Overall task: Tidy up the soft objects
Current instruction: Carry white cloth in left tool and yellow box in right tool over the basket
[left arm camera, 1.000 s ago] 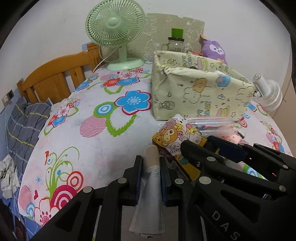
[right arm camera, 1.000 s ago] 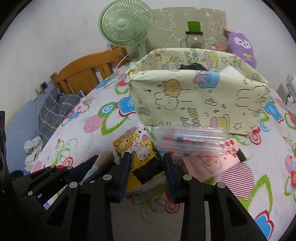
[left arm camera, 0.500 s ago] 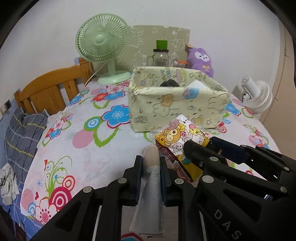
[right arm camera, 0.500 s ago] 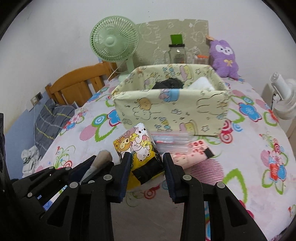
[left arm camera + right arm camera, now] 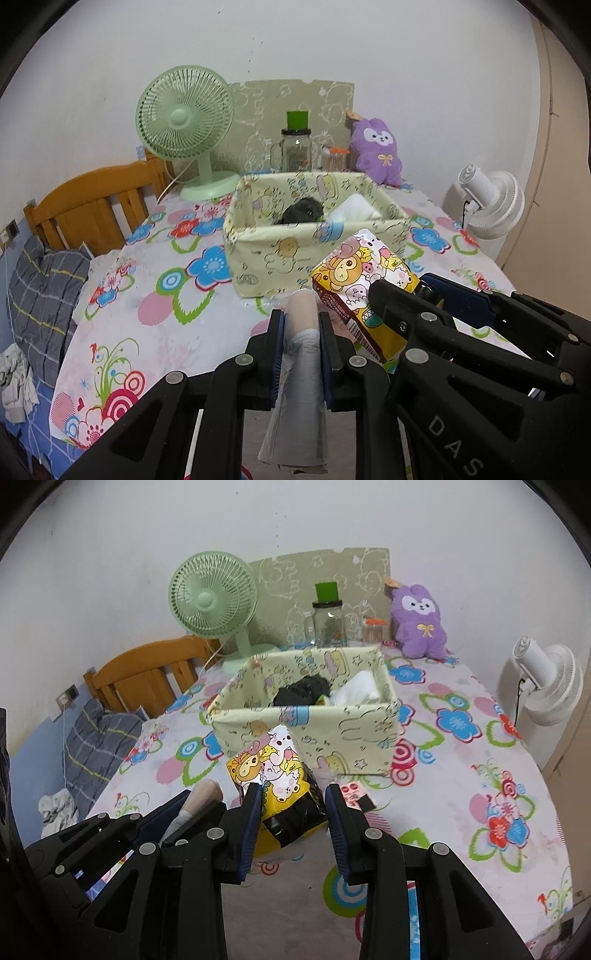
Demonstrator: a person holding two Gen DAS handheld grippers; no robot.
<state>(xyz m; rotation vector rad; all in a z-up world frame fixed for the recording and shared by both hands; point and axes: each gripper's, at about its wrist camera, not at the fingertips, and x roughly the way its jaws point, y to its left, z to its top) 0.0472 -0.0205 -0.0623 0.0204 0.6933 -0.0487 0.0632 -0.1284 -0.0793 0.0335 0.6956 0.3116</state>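
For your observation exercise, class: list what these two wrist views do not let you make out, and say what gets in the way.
- Fabric bin contents: both views, walls hide all but a dark item and a white one.
- Cartoon packet: right view, right gripper covers its lower end; printing unreadable.
- Pale roll: left view, left gripper and bottom edge cut it.
- Pink card: mostly behind the right gripper.

A plain white wall (image 5: 369, 44) backs the table's flowered cloth (image 5: 155, 310), beside a wooden headboard (image 5: 92, 203).
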